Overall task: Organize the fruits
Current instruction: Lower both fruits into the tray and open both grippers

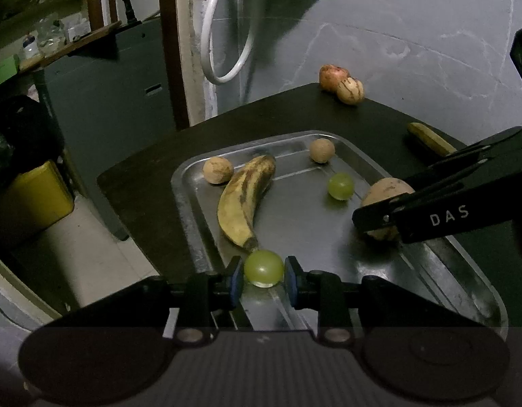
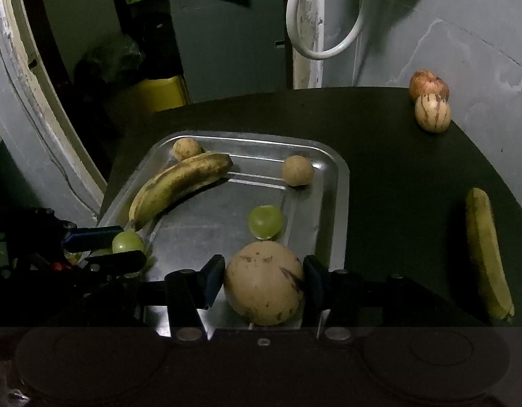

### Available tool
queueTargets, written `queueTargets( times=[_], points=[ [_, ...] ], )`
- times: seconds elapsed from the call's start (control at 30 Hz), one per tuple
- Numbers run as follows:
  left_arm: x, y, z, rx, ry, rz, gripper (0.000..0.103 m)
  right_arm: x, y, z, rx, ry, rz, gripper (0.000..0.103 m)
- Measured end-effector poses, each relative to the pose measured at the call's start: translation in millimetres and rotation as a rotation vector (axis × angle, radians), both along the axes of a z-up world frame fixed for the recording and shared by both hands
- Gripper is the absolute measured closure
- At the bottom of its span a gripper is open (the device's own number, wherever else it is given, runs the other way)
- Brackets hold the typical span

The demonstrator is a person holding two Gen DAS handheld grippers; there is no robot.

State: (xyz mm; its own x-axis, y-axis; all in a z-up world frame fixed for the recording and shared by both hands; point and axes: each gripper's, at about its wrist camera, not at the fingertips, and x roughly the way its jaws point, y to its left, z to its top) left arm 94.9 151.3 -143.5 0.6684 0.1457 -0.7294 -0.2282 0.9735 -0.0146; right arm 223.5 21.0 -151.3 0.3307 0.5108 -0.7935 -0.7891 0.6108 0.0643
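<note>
A metal tray [image 1: 193, 183] [image 2: 339, 183] on the dark table holds a spotted banana [image 1: 242, 198] [image 2: 179, 183], two small brown round fruits [image 1: 218, 169] [image 1: 322, 150], and a green grape [image 1: 340, 186] [image 2: 265, 221]. My left gripper [image 1: 263, 276] [image 2: 125, 246] has its pads around a second green grape [image 1: 263, 268] that rests on the tray. My right gripper [image 2: 264, 279] [image 1: 379, 217] closes on a large tan fruit [image 2: 263, 283] [image 1: 386, 193] at the tray's near right side.
On the table outside the tray lie a reddish apple [image 2: 428, 84], a striped round fruit [image 2: 432, 112] and a second banana [image 2: 486, 254]. A white hose loop [image 1: 227, 51] hangs on the wall behind. A yellow container [image 1: 37, 196] stands on the floor left of the table.
</note>
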Motion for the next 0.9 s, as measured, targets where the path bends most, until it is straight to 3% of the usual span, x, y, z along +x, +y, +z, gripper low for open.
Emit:
queueTargets(
  times=[0.17,0.27,0.7,0.8,0.9],
  points=[
    [0,-1,3,0.0,-0.006,0.005,0.06,-1,-1,6,0.012,-0.006,-0.005,0.043],
    [0,-3,6,-0.006,-0.021,0.003,0.044,-1,-3,11,0.024,-0.013,-0.014,0.038],
    [-1,-14,22,0.002,-0.064,0.011,0.021,-5,-21,44,0.084,-0.051,-0.048,0.017],
    [-2,-15,27,-0.001,-0.073,0.016,0.016,-8,-26,51,0.093,-0.054,-0.053,0.007],
    [-5,-16,32,-0.01,-0.085,0.02,0.011,-12,-33,58,0.105,-0.055,-0.059,0.006]
  ],
)
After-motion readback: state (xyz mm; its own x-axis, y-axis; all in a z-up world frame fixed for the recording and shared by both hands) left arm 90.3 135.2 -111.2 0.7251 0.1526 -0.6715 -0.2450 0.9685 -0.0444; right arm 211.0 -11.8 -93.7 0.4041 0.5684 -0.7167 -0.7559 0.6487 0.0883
